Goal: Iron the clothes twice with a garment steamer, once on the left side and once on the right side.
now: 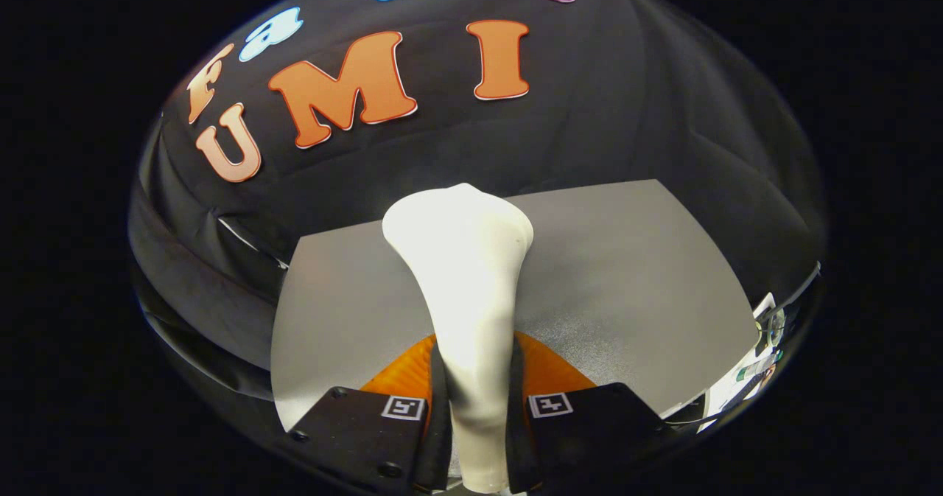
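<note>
Steamer (pixel 465 290), garment type, white, one unit: you hold it in your gripper (pixel 475 407), both fingers pressed against the slim handle, one on each side. Long axis: runs straight forward along the fingers, handle between them, flared head beyond the tips. Head points away from you toward the black booth wall (pixel 626 113), raised above the grey tabletop (pixel 633 282). Orange surface (pixel 549 374), item unclear, lies just under the fingers. Progress, judged: steamer is picked up; no stroke on either side of a garment can be confirmed, so both passes appear to remain ahead of you.
</note>
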The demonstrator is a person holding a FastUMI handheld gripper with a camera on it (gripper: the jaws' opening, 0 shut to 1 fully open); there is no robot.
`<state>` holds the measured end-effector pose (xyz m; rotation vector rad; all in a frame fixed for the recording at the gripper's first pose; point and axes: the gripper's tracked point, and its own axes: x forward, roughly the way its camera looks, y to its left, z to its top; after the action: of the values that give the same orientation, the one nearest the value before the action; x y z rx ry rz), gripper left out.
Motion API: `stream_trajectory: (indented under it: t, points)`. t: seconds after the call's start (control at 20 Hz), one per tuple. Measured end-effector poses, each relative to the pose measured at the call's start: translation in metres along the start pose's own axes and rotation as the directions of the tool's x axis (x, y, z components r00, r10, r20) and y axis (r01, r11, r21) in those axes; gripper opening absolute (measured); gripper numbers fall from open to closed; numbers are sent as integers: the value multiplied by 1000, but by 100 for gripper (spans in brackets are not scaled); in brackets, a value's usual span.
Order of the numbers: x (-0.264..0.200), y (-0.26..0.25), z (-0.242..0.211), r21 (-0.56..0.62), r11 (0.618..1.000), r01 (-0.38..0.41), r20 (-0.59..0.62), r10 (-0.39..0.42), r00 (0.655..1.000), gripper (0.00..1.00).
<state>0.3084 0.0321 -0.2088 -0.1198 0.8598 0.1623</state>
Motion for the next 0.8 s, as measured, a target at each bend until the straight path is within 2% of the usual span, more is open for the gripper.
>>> stream_trajectory:
  t: [0.15, 0.45, 0.55, 0.8]
  points:
    - [-13, 1, 2, -17, 1000, 16, 37, -15, 999, 37]
    - [-65, -2, 10, 56, 998, 21, 171, -30, 985, 37]
    - [-88, 9, 12, 86, 996, -11, 229, -9, 973, 37]
    - [-168, 45, 14, 55, 998, -1, 384, -20, 923, 37]
